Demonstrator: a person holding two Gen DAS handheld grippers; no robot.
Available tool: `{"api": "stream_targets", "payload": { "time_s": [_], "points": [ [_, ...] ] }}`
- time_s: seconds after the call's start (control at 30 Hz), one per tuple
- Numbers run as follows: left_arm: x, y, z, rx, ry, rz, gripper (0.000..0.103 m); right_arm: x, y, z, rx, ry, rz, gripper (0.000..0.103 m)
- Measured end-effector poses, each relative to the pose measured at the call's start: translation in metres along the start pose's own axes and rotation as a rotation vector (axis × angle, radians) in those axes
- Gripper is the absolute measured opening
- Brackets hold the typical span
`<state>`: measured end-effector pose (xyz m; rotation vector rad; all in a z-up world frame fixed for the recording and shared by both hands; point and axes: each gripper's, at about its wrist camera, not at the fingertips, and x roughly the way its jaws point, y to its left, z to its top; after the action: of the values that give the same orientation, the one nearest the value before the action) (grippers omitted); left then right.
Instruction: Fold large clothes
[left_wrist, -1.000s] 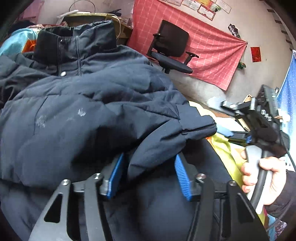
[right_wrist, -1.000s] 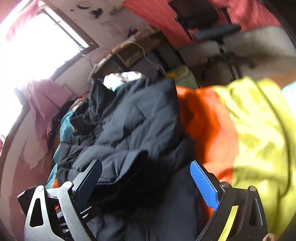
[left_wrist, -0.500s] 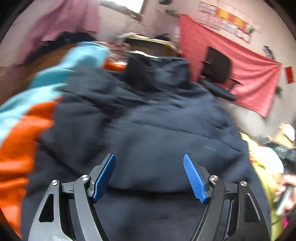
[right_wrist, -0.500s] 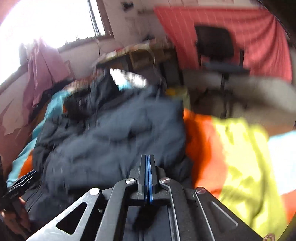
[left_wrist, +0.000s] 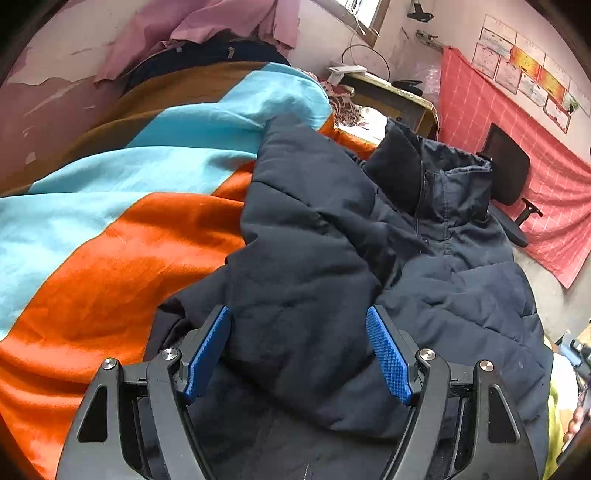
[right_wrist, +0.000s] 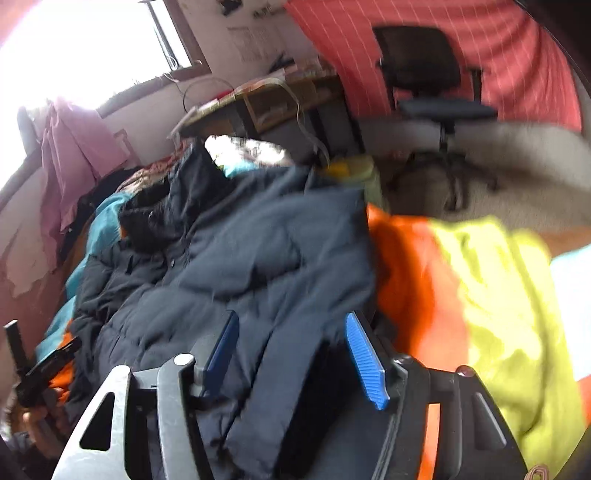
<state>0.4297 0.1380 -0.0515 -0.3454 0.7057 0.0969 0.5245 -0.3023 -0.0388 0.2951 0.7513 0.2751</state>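
A dark navy puffer jacket (left_wrist: 369, 258) lies spread on a bed, its collar (left_wrist: 443, 184) at the far end. My left gripper (left_wrist: 299, 354) is open above the jacket's near left part, and a puffy fold of a sleeve bulges between its blue pads (left_wrist: 208, 354) without being pinched. In the right wrist view the same jacket (right_wrist: 240, 258) fills the middle. My right gripper (right_wrist: 293, 354) is open over its near right side, with a flat sleeve end lying between the fingers. The left gripper (right_wrist: 40, 369), held in a hand, shows at the lower left edge.
The bed carries a striped blanket, orange (left_wrist: 122, 266) and light blue on the left, orange and yellow-green (right_wrist: 498, 295) on the right. A wooden desk (right_wrist: 266, 99) and a black office chair (right_wrist: 424, 81) stand beyond the bed, before a red wall cloth. Pink cloth (left_wrist: 221, 22) hangs on the left wall.
My right gripper shut half a second ago and stands open again. My left gripper widened off the sleeve cuff and swung left, bringing the blanket's left side into view.
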Motion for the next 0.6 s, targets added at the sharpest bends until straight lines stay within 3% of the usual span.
{"api": "stream_targets", "payload": {
  "time_s": [0.07,0.13,0.2,0.37,0.47,0.6],
  "points": [
    [0.002,-0.001,0.001,0.011,0.013,-0.002,0.070,0.007,-0.002,-0.007,0.029,0.043,0.010,0.060],
    [0.000,-0.002,0.001,0.021,0.016,0.000,0.070,0.021,-0.001,-0.014,0.042,0.117,0.009,0.048],
    [0.001,-0.001,0.001,0.020,0.012,-0.009,0.070,0.027,0.004,-0.018,0.017,0.137,-0.015,0.010],
    [-0.009,-0.003,0.002,0.025,-0.012,-0.044,0.070,0.003,0.040,-0.001,-0.178,-0.022,-0.089,0.005],
    [-0.016,-0.011,0.000,0.071,-0.044,-0.086,0.070,-0.002,0.048,0.017,-0.206,-0.100,-0.144,0.005],
    [-0.008,-0.033,-0.007,0.191,-0.015,-0.077,0.070,0.022,0.048,0.027,-0.250,-0.098,-0.238,0.006]
  ]
}}
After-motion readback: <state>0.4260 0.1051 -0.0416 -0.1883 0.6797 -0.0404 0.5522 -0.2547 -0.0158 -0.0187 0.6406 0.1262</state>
